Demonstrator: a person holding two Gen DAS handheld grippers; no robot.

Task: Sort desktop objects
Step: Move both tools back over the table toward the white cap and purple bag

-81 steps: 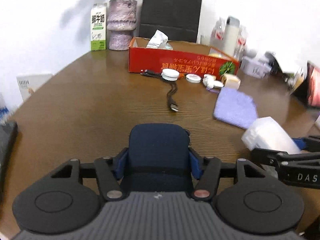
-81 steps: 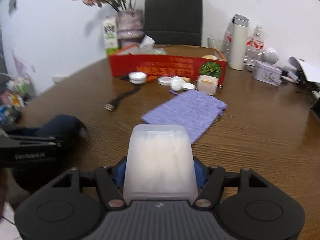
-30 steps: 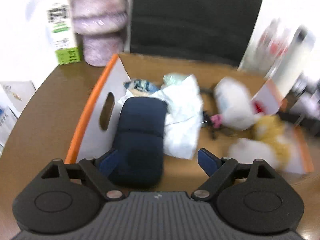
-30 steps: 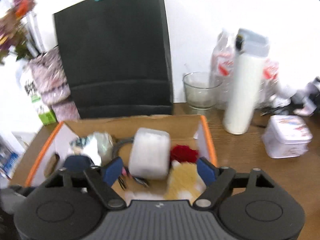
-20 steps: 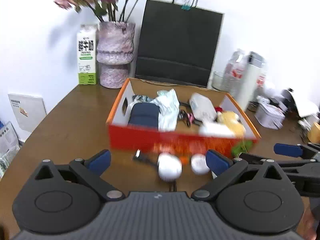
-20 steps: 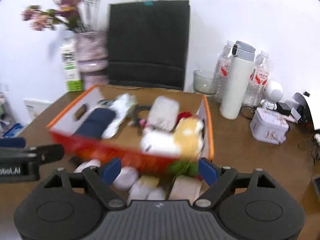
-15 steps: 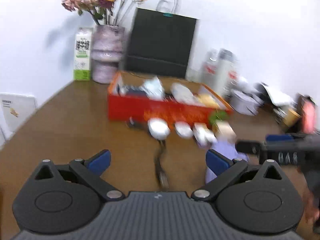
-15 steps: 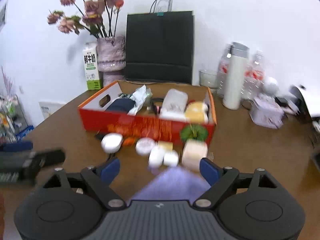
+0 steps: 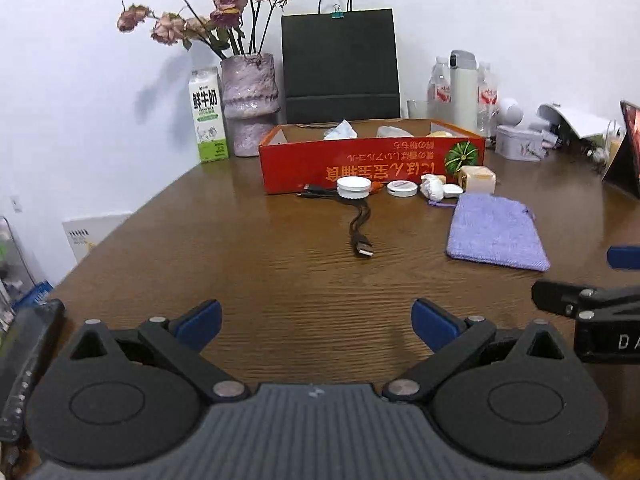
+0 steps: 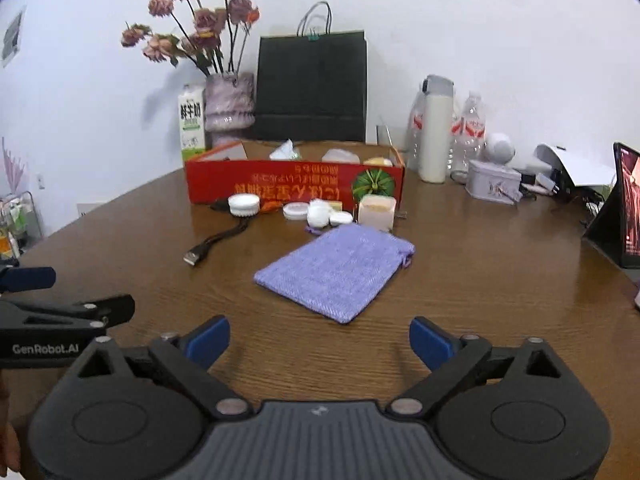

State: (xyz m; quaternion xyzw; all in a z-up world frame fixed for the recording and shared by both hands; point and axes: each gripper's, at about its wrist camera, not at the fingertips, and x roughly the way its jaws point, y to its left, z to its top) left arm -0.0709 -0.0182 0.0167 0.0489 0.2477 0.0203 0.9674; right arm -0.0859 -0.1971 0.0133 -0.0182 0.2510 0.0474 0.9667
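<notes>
A red cardboard box point(image 9: 372, 162) point(image 10: 296, 186) stands at the back of the brown table with several items in it. In front of it lie a round white case point(image 9: 353, 187) point(image 10: 243, 203), a black USB cable point(image 9: 359, 226) point(image 10: 216, 242), small white lids point(image 9: 402, 189) point(image 10: 295, 211), a beige cube point(image 9: 477, 179) point(image 10: 377, 207) and a purple cloth pouch point(image 9: 494, 231) point(image 10: 336, 272). My left gripper point(image 9: 316, 318) hangs open over bare wood near the front edge, nothing between its fingers. My right gripper point(image 10: 318, 338) is empty too, its jaws still opening, just short of the pouch.
Behind the box are a flower vase point(image 9: 250, 104), a milk carton point(image 9: 208, 116), a black paper bag point(image 9: 340, 66), a white flask and water bottles point(image 10: 438, 140) and a small tin point(image 10: 494, 186). A tablet point(image 10: 628, 208) stands at the right edge.
Both grippers let go of the dark blue case and the white box inside the red box, opened wide, and drew back to the table's near side.
</notes>
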